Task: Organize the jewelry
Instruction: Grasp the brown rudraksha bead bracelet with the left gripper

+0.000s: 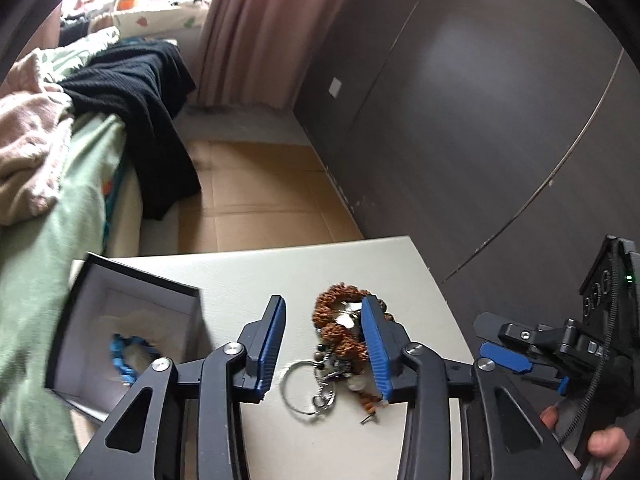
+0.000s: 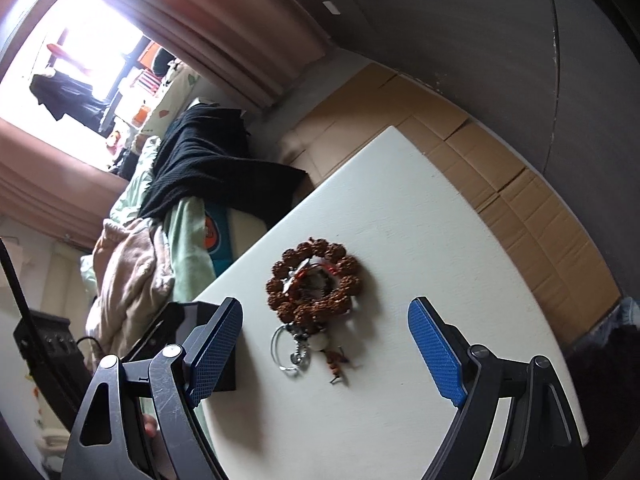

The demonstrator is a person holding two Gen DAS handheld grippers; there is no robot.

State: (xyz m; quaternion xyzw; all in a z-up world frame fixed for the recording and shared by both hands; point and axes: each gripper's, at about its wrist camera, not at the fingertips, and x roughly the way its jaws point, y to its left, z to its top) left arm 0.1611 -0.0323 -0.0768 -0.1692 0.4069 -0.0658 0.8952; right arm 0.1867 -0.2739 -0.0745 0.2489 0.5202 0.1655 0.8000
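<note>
A brown beaded bracelet (image 1: 340, 320) lies on the white table (image 1: 248, 280) in a pile with a silver key ring (image 1: 298, 388) and small charms. My left gripper (image 1: 324, 344) is open above the table, its right finger over the pile's right side. An open dark box (image 1: 120, 320) at the left holds a blue bracelet (image 1: 122, 356). In the right wrist view the brown bracelet (image 2: 316, 280) and key ring (image 2: 288, 348) lie ahead of my open, empty right gripper (image 2: 324, 344). The right gripper (image 1: 508, 356) also shows at the left view's right edge.
A bed with green sheet (image 1: 60, 240), pink blanket (image 1: 28, 152) and black garment (image 1: 144, 100) stands left of the table. Flattened cardboard (image 1: 260, 192) covers the floor beyond. A dark wardrobe (image 1: 480, 120) stands on the right. The dark box (image 2: 208, 344) sits behind the right gripper's left finger.
</note>
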